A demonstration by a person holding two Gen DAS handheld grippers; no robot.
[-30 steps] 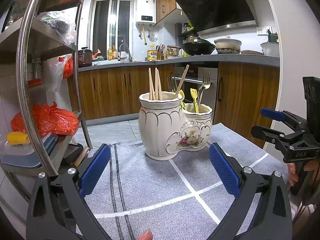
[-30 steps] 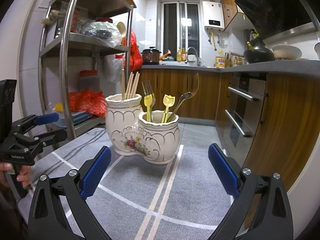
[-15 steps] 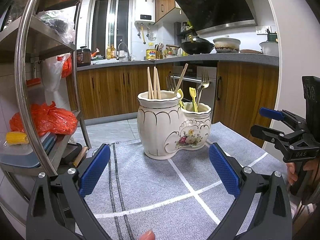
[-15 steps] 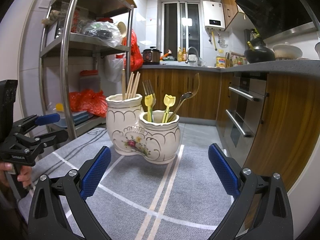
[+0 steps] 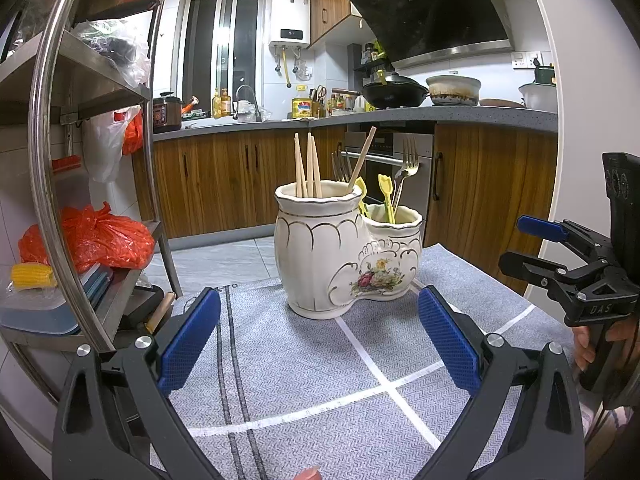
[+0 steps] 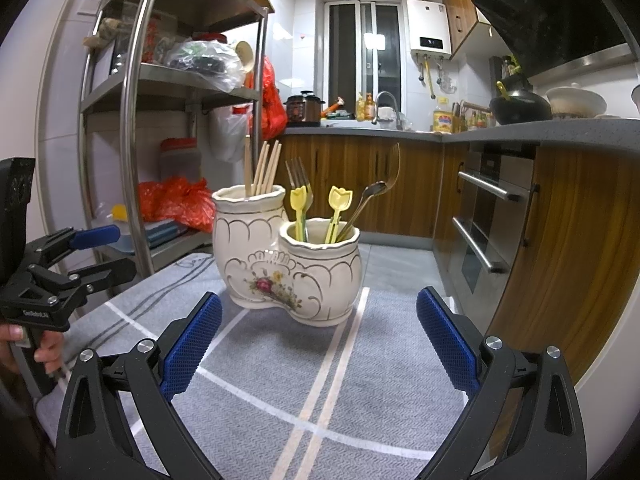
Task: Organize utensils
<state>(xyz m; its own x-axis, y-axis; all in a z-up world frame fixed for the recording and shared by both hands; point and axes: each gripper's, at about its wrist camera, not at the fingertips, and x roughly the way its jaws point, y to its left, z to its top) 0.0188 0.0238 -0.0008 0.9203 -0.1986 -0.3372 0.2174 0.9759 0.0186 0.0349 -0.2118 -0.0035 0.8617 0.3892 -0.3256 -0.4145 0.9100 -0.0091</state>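
Observation:
A white ceramic double-pot utensil holder (image 5: 344, 256) (image 6: 288, 264) with a flower print stands on a grey cloth (image 5: 304, 360) (image 6: 320, 380). Wooden chopsticks (image 5: 307, 166) (image 6: 264, 168) stick out of its taller pot. Metal forks (image 5: 406, 164) (image 6: 298, 174), yellow plastic picks (image 6: 339, 208) and a spoon (image 6: 366, 200) stand in the lower pot. My left gripper (image 5: 320, 340) is open in front of the holder with nothing between its blue pads. My right gripper (image 6: 318, 340) is open too, also short of the holder and holding nothing.
A steel shelf rack (image 5: 52, 168) (image 6: 132, 120) with red bags and boxes stands to the left. Wooden cabinets, an oven (image 6: 484, 216) and a worktop with pots lie behind and to the right. The cloth ends just beyond the holder.
Both views have shifted slightly, so the holder sits a little lower and nearer in frame. Both grippers stay open with nothing in them.

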